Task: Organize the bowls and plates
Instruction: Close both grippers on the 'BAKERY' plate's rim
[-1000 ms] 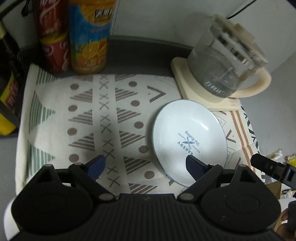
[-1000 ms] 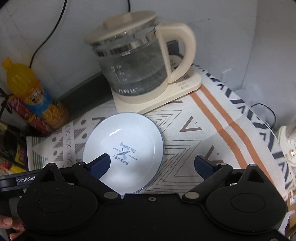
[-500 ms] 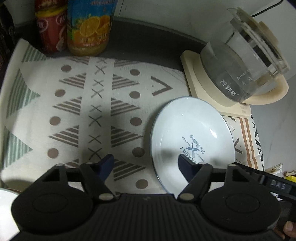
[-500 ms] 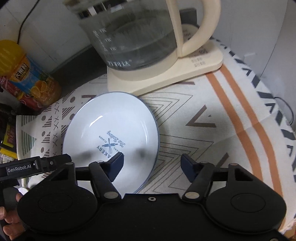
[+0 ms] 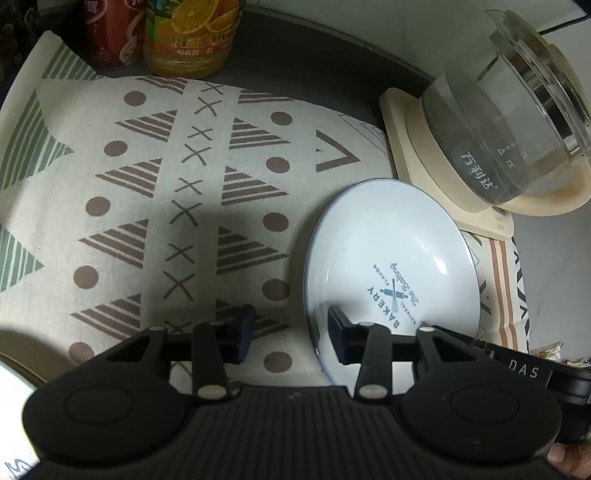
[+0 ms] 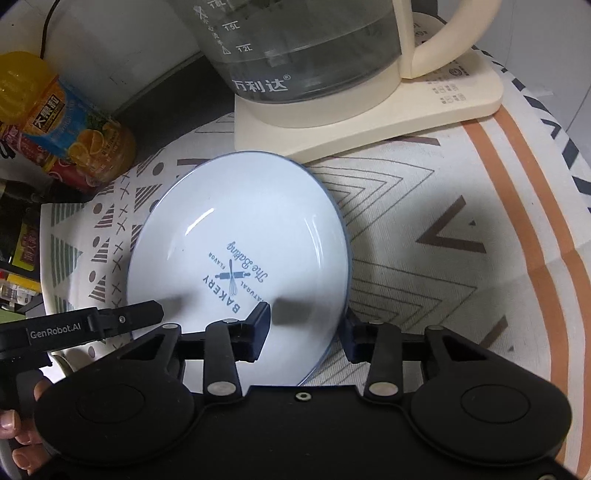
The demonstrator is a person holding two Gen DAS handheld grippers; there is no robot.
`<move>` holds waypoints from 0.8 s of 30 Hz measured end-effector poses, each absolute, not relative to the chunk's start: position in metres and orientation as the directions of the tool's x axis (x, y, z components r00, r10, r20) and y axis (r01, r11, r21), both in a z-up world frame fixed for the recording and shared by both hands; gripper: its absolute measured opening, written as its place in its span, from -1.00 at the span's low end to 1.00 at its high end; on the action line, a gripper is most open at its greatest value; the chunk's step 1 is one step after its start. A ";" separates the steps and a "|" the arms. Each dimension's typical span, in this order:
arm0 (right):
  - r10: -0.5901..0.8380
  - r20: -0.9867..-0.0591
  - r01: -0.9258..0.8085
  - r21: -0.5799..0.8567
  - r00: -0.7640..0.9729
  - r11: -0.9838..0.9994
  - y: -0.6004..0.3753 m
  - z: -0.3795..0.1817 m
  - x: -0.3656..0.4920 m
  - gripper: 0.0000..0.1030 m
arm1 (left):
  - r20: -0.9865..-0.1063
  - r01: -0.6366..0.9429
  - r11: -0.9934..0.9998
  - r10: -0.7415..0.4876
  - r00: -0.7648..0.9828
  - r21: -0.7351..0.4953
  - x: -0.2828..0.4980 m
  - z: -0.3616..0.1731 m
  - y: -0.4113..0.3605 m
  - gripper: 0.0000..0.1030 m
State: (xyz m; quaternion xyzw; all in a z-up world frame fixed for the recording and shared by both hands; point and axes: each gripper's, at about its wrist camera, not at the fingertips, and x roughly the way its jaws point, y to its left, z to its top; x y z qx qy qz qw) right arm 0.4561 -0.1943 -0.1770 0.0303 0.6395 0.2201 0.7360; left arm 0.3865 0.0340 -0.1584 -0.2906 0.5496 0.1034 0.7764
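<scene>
On the patterned cloth [image 5: 155,206] that covers the worktop, a white plate [image 6: 236,251] with a blue rim and a bakery logo lies flat, its far edge just beside the cream base of the glass kettle [image 6: 306,48]. The right claw [image 6: 306,334] is parted, with the plate's near right rim between its two blue pads: the left pad sits over the plate's inside, the right pad outside the rim over the cloth. I cannot tell whether either pad touches the plate. The left claw [image 5: 291,334] is also released, straddling the plate's near left rim, with one pad over the plate and the other over the cloth. An orange juice bottle [image 5: 192,37] and a red bottle [image 5: 110,33] stand at the far edge of the cloth.
</scene>
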 end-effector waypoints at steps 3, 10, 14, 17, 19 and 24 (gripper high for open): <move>0.366 -0.926 -0.282 0.328 0.092 0.901 -0.197 -0.177 0.458 -0.58 | -0.908 -0.485 0.795 -0.189 0.374 -0.365 0.387 -0.159 0.035 -0.54; 0.447 -0.886 -0.334 0.387 0.124 0.860 -0.200 -0.167 0.457 -0.76 | -0.909 -0.473 0.811 -0.162 0.383 -0.344 0.389 -0.154 0.031 -0.69; 0.483 -0.863 -0.325 0.419 0.148 0.848 -0.200 -0.156 0.457 -0.75 | -0.898 -0.465 0.816 -0.139 0.419 -0.343 0.388 -0.142 0.035 -0.69; 0.498 -0.852 -0.330 0.430 0.158 0.840 -0.198 -0.153 0.457 -0.75 | -0.891 -0.474 0.804 -0.146 0.430 -0.360 0.386 -0.137 0.040 -0.69; 0.503 -0.848 -0.336 0.431 0.166 0.837 -0.195 -0.150 0.456 -0.75 | -0.887 -0.472 0.806 -0.135 0.441 -0.358 0.384 -0.133 0.041 -0.69; 0.531 -0.825 -0.361 0.444 0.194 0.820 -0.191 -0.134 0.454 -0.75 | -0.879 -0.479 0.798 -0.127 0.459 -0.365 0.381 -0.119 0.045 -0.69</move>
